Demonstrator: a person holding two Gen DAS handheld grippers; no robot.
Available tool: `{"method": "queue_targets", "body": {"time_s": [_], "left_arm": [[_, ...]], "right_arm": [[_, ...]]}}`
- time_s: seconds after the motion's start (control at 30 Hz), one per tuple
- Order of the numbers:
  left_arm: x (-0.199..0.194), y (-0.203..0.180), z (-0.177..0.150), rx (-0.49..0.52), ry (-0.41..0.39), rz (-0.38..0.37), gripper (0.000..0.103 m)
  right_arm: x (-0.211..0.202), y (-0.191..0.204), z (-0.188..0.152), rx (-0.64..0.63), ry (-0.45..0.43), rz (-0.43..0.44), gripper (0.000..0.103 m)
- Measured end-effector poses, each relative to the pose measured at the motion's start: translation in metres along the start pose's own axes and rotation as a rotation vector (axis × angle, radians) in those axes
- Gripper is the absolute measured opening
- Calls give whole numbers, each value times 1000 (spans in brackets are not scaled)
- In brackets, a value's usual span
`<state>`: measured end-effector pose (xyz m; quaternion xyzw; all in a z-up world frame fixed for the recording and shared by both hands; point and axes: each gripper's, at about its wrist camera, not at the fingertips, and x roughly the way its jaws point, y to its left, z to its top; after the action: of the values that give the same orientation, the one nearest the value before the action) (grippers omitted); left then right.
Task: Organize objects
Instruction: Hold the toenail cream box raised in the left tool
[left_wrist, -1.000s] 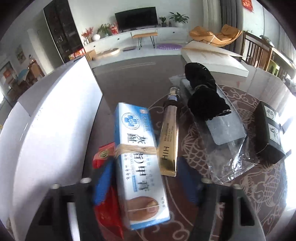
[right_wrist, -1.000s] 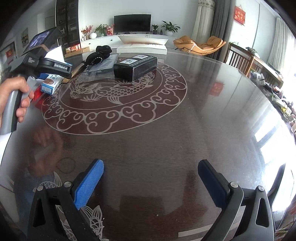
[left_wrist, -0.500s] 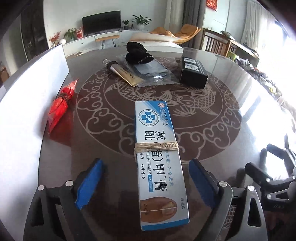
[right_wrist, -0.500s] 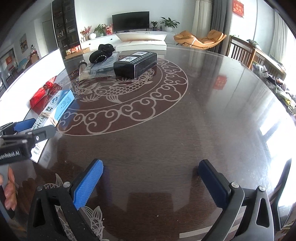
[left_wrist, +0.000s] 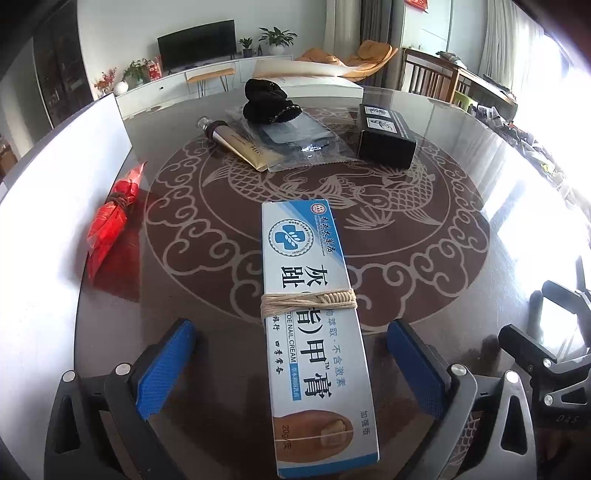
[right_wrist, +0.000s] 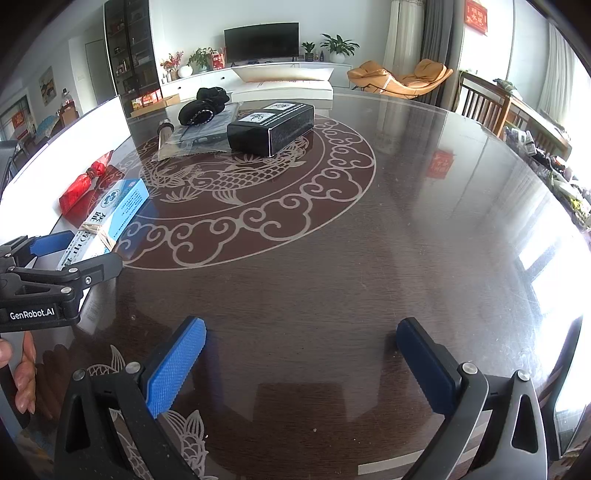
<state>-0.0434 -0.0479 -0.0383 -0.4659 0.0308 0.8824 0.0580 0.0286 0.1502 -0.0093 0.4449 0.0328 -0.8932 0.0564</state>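
Two grippers hover over a dark, glossy counter (right_wrist: 369, 258) inlaid with a pale fish-and-cloud pattern. Between the spread blue pads of the left gripper (left_wrist: 291, 363) lies a long blue-and-white nail cream box (left_wrist: 314, 332), bound across its middle with a band of tan string (left_wrist: 308, 303); the jaws stand wide, with a clear gap to the carton on either side. The box rests flat on the counter, its near end reaching back past the fingertips toward the camera, its far end pointing straight ahead. Ahead and to the left of that gripper, a red foil packet (left_wrist: 110, 218) lies beside a white board (left_wrist: 55, 206) along the counter's edge. Farther ahead sit a gold tube (left_wrist: 243, 147), a clear plastic bag (left_wrist: 306, 144) topped by a black fabric bundle (left_wrist: 267, 101), and, ahead to the right, a black carton (left_wrist: 386, 136). The right gripper (right_wrist: 301, 363) is likewise open, nothing between its blue pads but bare counter. From its wrist view, the cream box lies well off to the left and ahead, inside the other tool's jaws; the black carton stands far ahead, slightly left of centre.
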Motion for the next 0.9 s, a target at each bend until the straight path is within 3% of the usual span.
{"method": "queue_targets", "body": {"time_s": [0.6,0.9], "left_arm": [[1,1,1,-5,-2,0,103],[-1,13,-3,-88,-3,57,103]], "right_arm": [[0,0,0,-1,0,1,103],[0,-1,0,-2,0,2,103]]}}
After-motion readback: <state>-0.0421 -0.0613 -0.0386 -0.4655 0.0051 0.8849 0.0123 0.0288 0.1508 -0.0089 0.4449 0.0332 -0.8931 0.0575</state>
